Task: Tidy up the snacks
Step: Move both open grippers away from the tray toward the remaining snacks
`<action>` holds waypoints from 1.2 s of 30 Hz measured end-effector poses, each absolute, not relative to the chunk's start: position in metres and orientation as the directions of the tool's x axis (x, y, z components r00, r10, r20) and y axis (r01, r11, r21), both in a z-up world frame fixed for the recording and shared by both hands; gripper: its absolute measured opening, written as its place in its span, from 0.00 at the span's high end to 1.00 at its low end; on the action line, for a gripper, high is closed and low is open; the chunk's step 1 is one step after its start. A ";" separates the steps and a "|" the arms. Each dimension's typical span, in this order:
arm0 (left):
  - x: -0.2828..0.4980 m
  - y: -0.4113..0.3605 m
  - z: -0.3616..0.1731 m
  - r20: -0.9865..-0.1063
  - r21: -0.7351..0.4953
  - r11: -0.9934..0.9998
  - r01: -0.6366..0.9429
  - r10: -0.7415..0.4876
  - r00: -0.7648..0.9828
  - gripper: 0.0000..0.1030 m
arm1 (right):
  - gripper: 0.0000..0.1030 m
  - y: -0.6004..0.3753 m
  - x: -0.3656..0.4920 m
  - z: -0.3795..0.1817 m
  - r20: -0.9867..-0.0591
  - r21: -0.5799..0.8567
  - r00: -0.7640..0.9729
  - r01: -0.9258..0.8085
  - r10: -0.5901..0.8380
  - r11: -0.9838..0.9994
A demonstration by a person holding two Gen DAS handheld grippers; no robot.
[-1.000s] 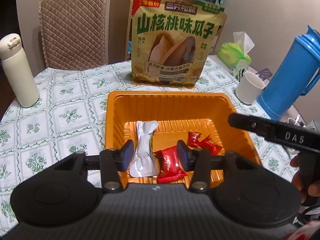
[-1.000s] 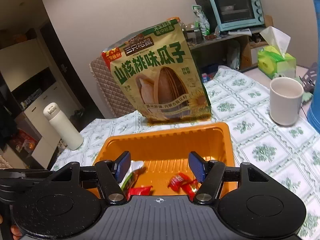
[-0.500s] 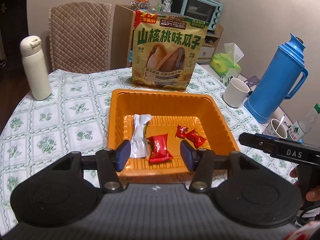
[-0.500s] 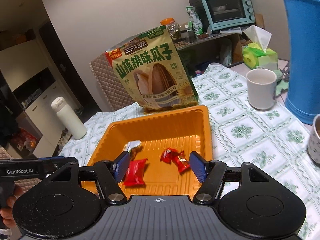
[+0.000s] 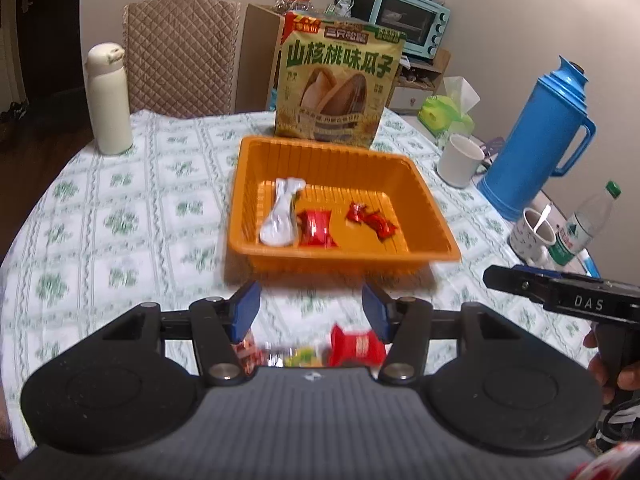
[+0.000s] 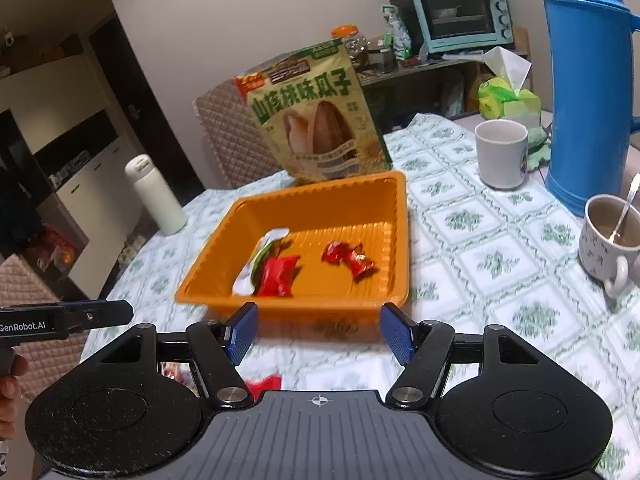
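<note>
Orange tray (image 5: 436, 240) on the bench (image 5: 120, 208), holding a white pouch (image 5: 280, 220), a red packet (image 5: 316, 228) and two small red candies (image 5: 372, 220); more loose snacks (image 5: 352, 344) lying on the bench near the front edge, just under the left gripper (image 5: 310, 312). Left gripper just opened wider with nothing between its pads, right gripper (image 6: 320, 332) also apart and empty. Probably light, crinkly, slippery wrappers, best pinched across the flat middle or a twisted end
</note>
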State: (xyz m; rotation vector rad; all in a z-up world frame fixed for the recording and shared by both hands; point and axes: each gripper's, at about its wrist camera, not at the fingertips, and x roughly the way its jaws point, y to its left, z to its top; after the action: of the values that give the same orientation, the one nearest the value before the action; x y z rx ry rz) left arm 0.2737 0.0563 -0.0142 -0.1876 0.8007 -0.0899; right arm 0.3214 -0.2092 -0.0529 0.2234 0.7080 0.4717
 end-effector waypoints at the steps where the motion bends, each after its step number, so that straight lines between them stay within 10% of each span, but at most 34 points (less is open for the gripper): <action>1: 0.268 0.056 -0.015 -0.707 -0.202 0.979 0.006 -0.150 0.691 0.49 | 0.35 -0.209 0.317 -0.053 -0.571 0.351 0.658 -0.345 0.491 0.871; 36: 0.150 0.047 -0.074 -0.785 -0.104 0.993 -0.052 -0.050 0.618 0.47 | 0.35 -0.181 0.223 -0.101 -0.704 0.345 0.470 -0.427 0.531 0.836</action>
State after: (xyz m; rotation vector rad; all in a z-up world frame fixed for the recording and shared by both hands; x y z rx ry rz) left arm 0.1499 0.0467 -0.0742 -0.1210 0.9057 0.0009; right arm 0.2233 -0.1811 -0.1009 0.1267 0.9073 0.5893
